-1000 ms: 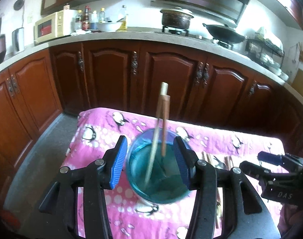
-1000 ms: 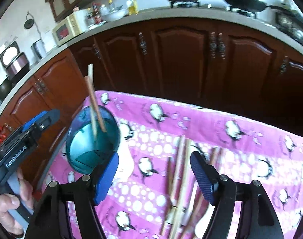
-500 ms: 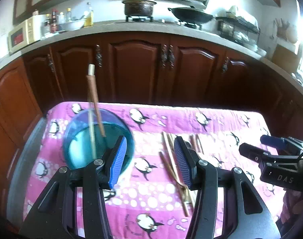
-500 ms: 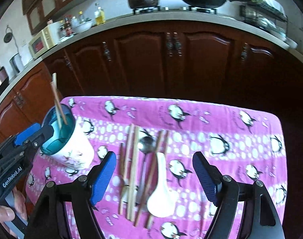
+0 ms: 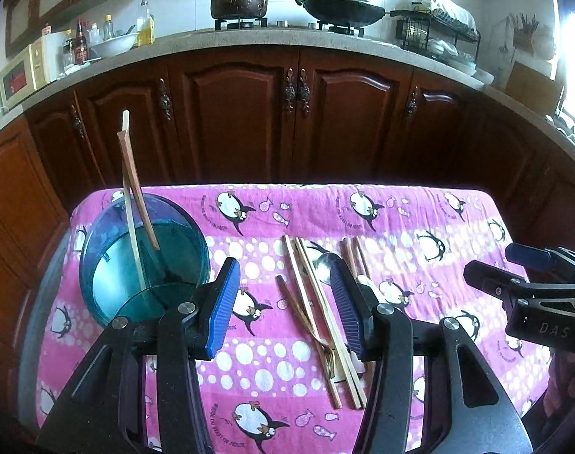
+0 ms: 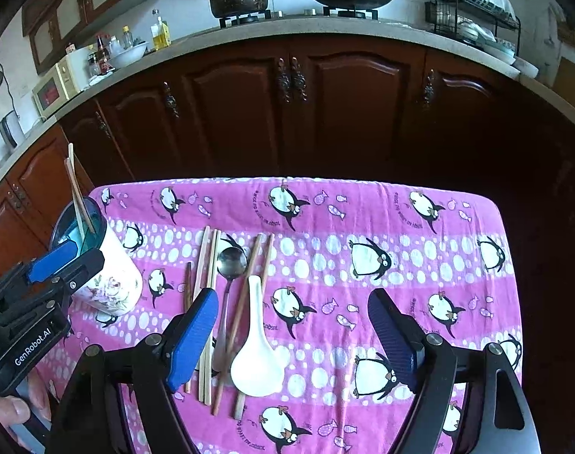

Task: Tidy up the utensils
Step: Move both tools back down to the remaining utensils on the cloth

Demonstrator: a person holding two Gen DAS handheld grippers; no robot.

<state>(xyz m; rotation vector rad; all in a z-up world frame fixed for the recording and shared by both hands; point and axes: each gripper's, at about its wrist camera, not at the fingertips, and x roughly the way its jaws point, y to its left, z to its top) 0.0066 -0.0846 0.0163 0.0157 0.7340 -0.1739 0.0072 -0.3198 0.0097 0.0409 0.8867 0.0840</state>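
Left claw (image 5: 283, 302): wide open, empty; cup (image 5: 143, 261) just left of it, two chopsticks (image 5: 134, 204) inside

Right claw (image 6: 291, 336): wide open, empty; spoon (image 6: 255, 359) between fingers, loose chopsticks (image 6: 208, 265) ahead-left on worktop (image 6: 401, 227)

Chopsticks likely light, stiff, thin, prone to roll: grip mid-shaft

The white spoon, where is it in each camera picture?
Left wrist view: the white spoon is mostly hidden behind the left tool's right finger, right of centre.
Right wrist view: the white spoon lies in full sight, low and left of centre.
Shared landmark: the metal spoon just beside it.
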